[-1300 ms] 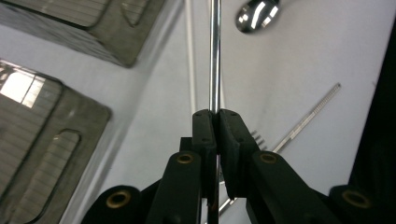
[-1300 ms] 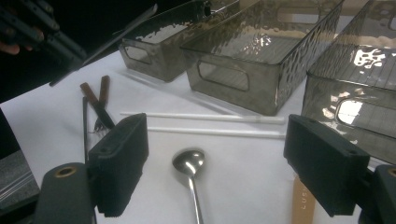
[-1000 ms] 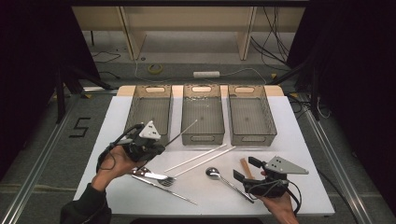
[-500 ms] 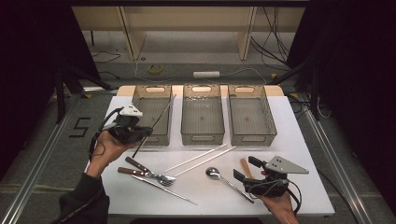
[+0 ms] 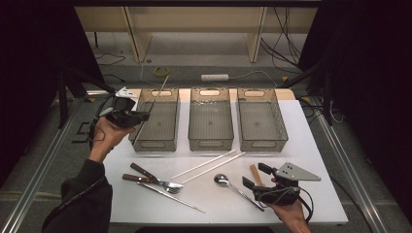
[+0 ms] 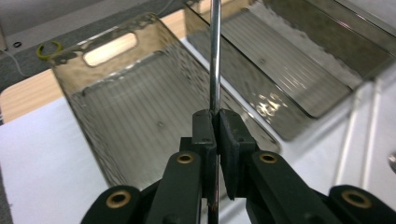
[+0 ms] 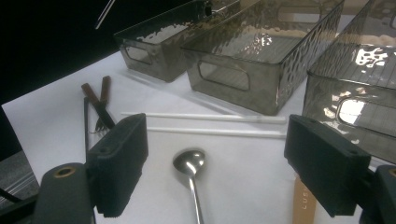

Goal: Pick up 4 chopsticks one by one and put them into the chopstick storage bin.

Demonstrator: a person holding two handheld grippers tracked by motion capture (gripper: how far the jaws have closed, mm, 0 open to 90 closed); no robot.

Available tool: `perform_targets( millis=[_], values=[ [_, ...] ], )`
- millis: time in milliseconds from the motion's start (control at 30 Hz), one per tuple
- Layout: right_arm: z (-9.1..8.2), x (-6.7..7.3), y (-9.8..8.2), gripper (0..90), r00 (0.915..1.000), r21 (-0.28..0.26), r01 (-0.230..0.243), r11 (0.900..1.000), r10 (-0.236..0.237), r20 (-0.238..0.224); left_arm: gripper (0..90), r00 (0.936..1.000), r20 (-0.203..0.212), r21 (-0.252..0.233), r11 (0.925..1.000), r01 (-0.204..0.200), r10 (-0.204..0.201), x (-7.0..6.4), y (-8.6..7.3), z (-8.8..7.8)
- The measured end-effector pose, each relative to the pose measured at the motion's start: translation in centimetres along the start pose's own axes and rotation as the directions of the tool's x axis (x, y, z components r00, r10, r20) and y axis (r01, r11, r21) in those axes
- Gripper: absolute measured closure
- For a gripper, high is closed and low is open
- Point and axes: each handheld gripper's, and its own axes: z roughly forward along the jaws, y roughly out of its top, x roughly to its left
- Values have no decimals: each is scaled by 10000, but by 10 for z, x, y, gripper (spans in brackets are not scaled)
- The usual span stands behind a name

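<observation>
Protruding from left gripper [image 6: 216, 122]: metal chopstick [image 6: 215, 56]

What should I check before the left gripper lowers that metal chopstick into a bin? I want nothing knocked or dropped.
1. Grip: left gripper shut on the metal chopstick: ok.
2. Position: the rod lies over the left bin, tip beyond its far rim: not ok for release yet.
3. Left bin's floor bare where it shows: ok.
4. Right gripper open, apart over the spoon: ok.
5. Second metal chopstick on the table, beside the forks: ok.
6. How far the rod hangs below the jaws: cannot tell.
</observation>
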Motion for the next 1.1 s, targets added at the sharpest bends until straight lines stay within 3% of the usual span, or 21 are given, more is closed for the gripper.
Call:
perform_targets(
  millis=[167,267,300,533,1100],
  values=[
    [0,1,0,227,10000,19,20,10000,-20,-50,845,9980,-500,-197,9991,367,-377,16,4,10],
    [1,1,0,228,9999,39,83,10000,-83,-68,845,9969,-581,-274,9983,509,-524,21,5,14],
    [1,2,0,227,9999,38,101,9999,-100,-66,845,9950,-660,-288,9969,732,-749,26,5,17],
    [1,1,0,227,9999,18,96,10000,-96,-77,845,9918,-761,-277,9946,1004,-1023,35,2,28],
    [-1,2,1,228,9999,-17,118,9999,-118,-70,844,9835,-854,-334,9870,1569,-1593,40,-24,57]
  ],
)
